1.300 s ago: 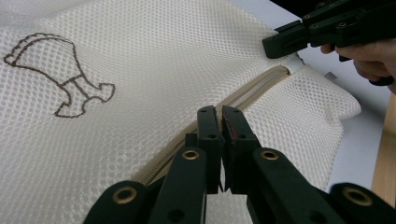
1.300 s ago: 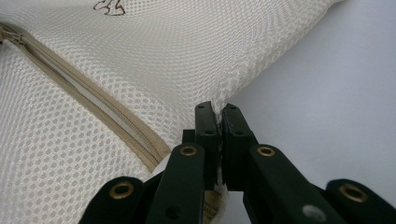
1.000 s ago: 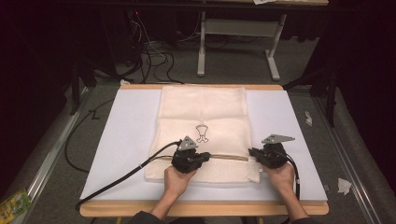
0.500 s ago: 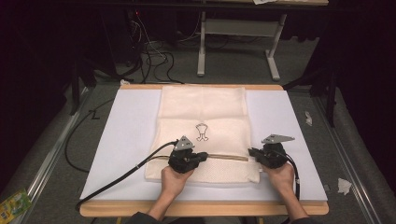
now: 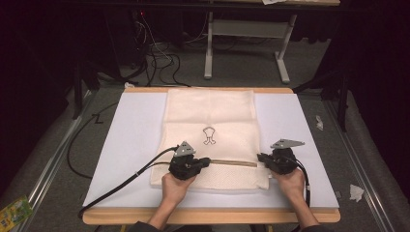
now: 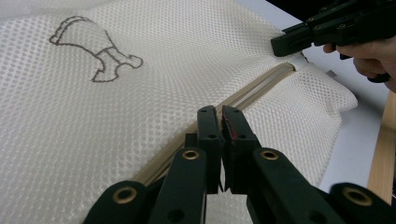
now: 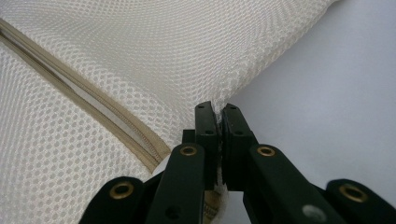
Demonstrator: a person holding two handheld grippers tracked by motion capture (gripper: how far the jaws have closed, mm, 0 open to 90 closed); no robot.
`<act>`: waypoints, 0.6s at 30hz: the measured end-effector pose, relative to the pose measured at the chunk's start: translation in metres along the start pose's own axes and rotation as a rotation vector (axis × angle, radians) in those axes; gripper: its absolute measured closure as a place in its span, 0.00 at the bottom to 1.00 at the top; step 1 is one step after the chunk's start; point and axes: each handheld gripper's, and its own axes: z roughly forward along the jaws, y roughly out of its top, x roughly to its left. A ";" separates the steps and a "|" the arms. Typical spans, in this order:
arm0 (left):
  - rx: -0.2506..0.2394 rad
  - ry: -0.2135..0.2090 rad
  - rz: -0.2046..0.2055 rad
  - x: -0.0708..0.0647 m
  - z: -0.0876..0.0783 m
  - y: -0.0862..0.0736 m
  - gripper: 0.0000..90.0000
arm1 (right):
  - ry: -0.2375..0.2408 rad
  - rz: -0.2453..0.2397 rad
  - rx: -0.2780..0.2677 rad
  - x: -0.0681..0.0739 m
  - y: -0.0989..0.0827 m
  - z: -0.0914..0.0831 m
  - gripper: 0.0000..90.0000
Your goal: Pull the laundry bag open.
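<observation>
Mesh bag (image 5: pixel 210 130) lies flat on the white-covered bench (image 5: pixel 121 145), one bag with one zipper (image 5: pixel 237 163) across its near part. Since a second ago the left tool (image 5: pixel 203 162) has slid slightly left along the zipper line; the right tool (image 5: pixel 261 158) has stayed put. Left tool is closed on the zipper strip; right tool is clamped on the bag's edge. Two tools, two hands.
</observation>
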 end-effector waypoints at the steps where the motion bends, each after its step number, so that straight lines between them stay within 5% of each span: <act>1: -0.001 0.001 -0.004 0.001 -0.001 0.000 0.97 | 0.002 0.005 0.002 0.000 0.000 0.000 0.98; 18: -0.015 -0.003 -0.036 0.011 -0.014 -0.005 0.97 | 0.002 0.008 -0.004 0.000 0.000 0.000 0.98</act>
